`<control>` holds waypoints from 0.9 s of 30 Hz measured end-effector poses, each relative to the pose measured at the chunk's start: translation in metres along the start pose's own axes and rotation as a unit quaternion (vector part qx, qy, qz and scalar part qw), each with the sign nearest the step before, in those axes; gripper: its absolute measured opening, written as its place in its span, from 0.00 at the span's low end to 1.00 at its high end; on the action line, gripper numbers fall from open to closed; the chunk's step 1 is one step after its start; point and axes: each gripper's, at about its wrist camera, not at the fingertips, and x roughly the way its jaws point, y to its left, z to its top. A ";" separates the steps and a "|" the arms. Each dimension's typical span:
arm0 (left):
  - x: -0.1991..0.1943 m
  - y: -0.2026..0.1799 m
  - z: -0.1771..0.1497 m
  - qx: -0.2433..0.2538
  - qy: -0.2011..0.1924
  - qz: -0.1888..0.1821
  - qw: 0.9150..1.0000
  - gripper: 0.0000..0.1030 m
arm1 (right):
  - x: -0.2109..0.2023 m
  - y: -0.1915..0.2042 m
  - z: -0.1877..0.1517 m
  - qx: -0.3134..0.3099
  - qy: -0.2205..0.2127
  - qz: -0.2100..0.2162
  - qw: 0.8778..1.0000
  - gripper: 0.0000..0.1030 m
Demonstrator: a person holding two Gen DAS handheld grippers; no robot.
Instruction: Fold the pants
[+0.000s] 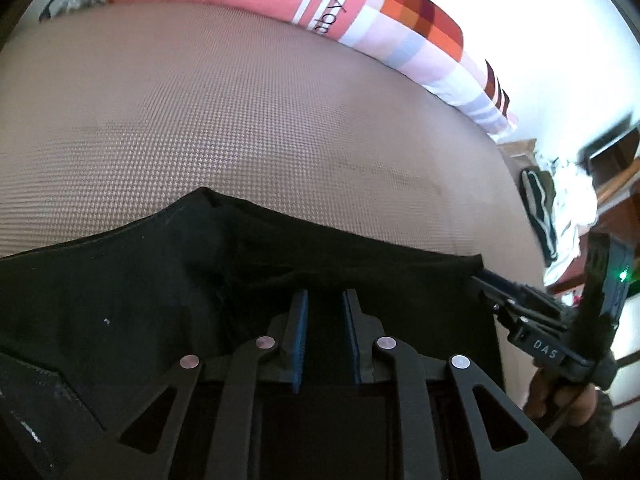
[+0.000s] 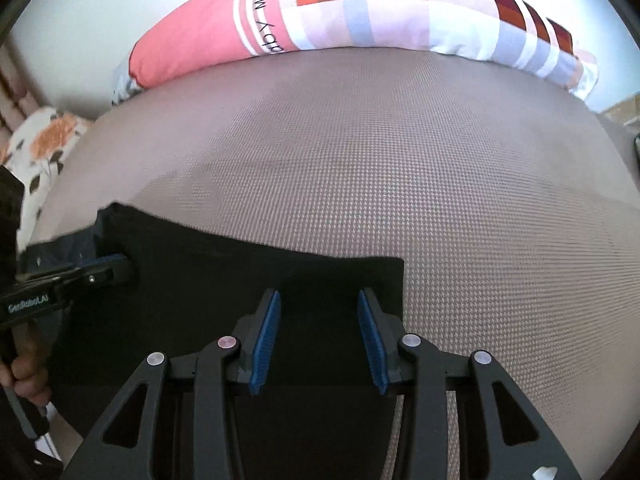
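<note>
- The pants [image 1: 120, 300] were black and lay flat on the bed cover [image 1: 240, 120], filling the lower half of your left wrist view from the left edge nearly to the right.
- Their far edge ran as a line across the middle of that frame, rising to a small peak left of centre where two layers met at a crease.
- A few pale specks of lint showed on the dark cloth at lower left; the fabric was otherwise too dark to read seams or pockets.
- In your right wrist view the pants [image 2: 200, 280] took up the lower left, ending in a squared corner just right of centre, with bare cover beyond it.
- Your left gripper [image 1: 324, 336] had its blue pads [image 1: 299, 344] apart with a narrow gap, hovering over the cloth with nothing between them. It also showed at the left edge of the right wrist view [image 2: 120, 270], its tip at the pants' far left edge.
- Your right gripper [image 2: 318, 340] was spread wide above the pants' right end, its pads [image 2: 266, 340] holding nothing. In the left wrist view it sat at the right edge [image 1: 486, 280], its tip by the pants' corner.
- A pink and checked pillow [image 2: 320, 20] lay along the top of both frames, well apart from the pants.
- A flowered cloth [image 2: 44, 148] showed at the left edge of the right wrist view.
</note>
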 end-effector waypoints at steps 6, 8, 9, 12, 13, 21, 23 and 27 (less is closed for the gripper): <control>-0.015 -0.012 -0.016 0.035 -0.003 0.032 0.999 0.20 | -0.018 0.004 -0.006 0.000 -0.003 0.010 1.000 0.37; -0.026 -0.018 -0.032 0.057 -0.007 0.032 0.998 0.24 | -0.027 0.005 -0.016 -0.001 -0.002 0.021 1.000 0.37; -0.032 -0.024 -0.044 0.077 -0.010 0.046 0.996 0.26 | -0.033 0.006 -0.024 -0.006 0.001 0.020 1.000 0.37; -0.042 -0.032 -0.071 0.113 -0.010 0.067 0.991 0.33 | -0.046 0.008 -0.047 -0.010 0.011 0.023 1.000 0.37; -0.043 -0.034 -0.079 0.120 -0.008 0.074 0.990 0.33 | -0.049 0.008 -0.054 -0.010 0.015 0.025 1.000 0.37; -0.048 -0.020 -0.127 0.121 -0.007 0.106 0.987 0.35 | -0.059 0.013 -0.107 -0.014 0.046 0.032 0.998 0.38; -0.048 -0.018 -0.129 0.113 -0.010 0.107 0.988 0.35 | -0.059 0.013 -0.111 -0.008 0.046 0.033 0.998 0.40; -0.051 -0.017 -0.132 0.109 -0.014 0.111 0.988 0.36 | -0.057 0.016 -0.112 -0.009 0.044 0.033 0.998 0.45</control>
